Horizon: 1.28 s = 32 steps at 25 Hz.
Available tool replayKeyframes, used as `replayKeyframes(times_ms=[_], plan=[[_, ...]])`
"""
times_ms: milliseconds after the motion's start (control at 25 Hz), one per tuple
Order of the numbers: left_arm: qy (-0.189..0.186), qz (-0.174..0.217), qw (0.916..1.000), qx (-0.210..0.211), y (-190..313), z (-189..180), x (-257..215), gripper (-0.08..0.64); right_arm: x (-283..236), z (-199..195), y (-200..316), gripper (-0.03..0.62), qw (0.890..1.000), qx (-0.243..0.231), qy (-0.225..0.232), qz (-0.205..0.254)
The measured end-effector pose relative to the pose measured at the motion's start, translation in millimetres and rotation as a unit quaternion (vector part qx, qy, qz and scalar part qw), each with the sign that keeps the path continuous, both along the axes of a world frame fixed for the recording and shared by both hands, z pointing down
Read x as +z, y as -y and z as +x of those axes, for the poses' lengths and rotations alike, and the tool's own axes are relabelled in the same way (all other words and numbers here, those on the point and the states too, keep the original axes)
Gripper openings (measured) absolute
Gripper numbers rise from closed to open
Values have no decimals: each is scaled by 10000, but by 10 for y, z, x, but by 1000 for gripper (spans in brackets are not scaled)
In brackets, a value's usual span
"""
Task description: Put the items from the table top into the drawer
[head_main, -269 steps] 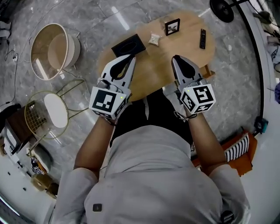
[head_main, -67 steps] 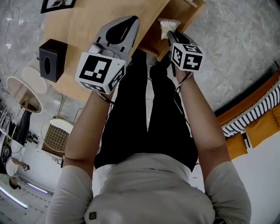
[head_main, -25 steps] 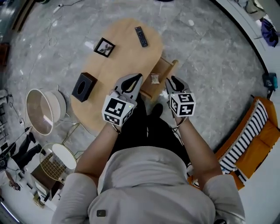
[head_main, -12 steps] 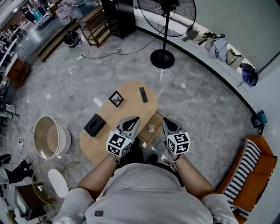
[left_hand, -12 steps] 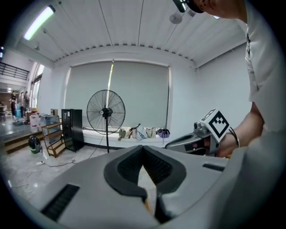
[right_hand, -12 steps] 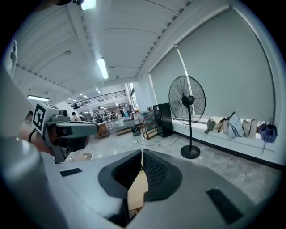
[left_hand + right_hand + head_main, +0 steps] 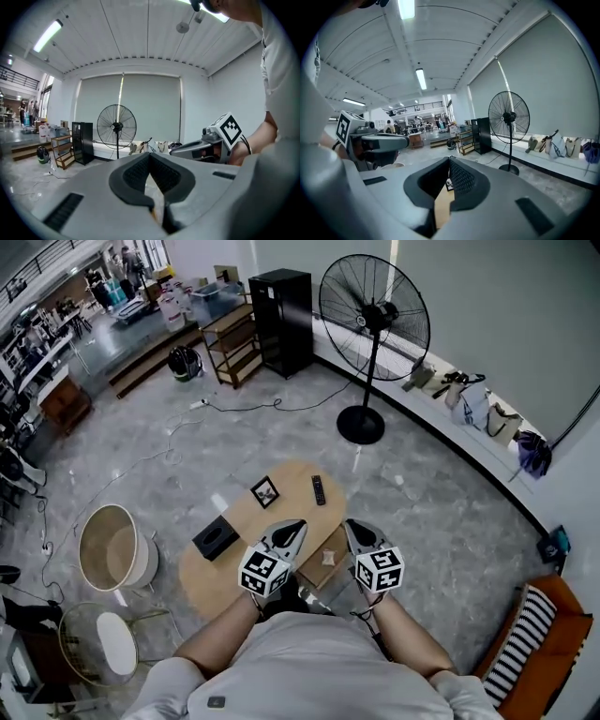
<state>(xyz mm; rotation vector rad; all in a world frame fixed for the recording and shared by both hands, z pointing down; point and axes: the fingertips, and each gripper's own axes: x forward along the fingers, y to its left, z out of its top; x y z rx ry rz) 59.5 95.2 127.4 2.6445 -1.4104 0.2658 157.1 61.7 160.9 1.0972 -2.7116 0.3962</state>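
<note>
Head view: picture frame [image 7: 265, 491], remote [image 7: 318, 489] and tissue box [image 7: 216, 539] sit on the table [image 7: 246, 521]; the drawer [image 7: 337, 538] stands pulled out. Left gripper view: the left gripper [image 7: 150, 154] has its jaws pressed together, empty. Right gripper view: the right gripper [image 7: 449, 161] has just been closing its jaws on nothing; descending like that, they might shove the remote aside.

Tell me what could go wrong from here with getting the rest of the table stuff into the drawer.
The drawer stands open right in front of the person; stepping in could knock it.
The tissue box looks bulky and may not fit beside the pale item already in the drawer.
The photo frame and remote lie at the table's far end, a long reach.
</note>
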Motion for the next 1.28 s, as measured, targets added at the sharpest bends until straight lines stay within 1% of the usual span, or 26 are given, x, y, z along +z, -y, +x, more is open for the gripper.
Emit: replayKeyframes(times_ms=[200, 480, 760, 920, 1120, 1280], plan=[[-114, 108, 9997, -163, 69, -169, -92, 9, -25, -189, 50, 28, 9998, -153, -94, 11], [-228, 131, 9991, -339, 311, -533, -133, 9, -51, -535, 332, 28, 9995, -243, -194, -25], [-256, 127, 9993, -260, 552, -942, -124, 9, -48, -889, 624, 28, 9998, -69, -174, -105], [-303, 89, 9993, -182, 669, -1081, -87, 9, 10, -977, 752, 28, 9995, 49, -247, -183], [-389, 48, 9990, -204, 766, -1258, -10, 9, 97, -1121, 857, 28, 9988, 44, -420, -231], [-531, -165, 9981, -269, 897, -1319, 159, 9, 212, -1143, 994, 28, 9980, 61, -525, -353]])
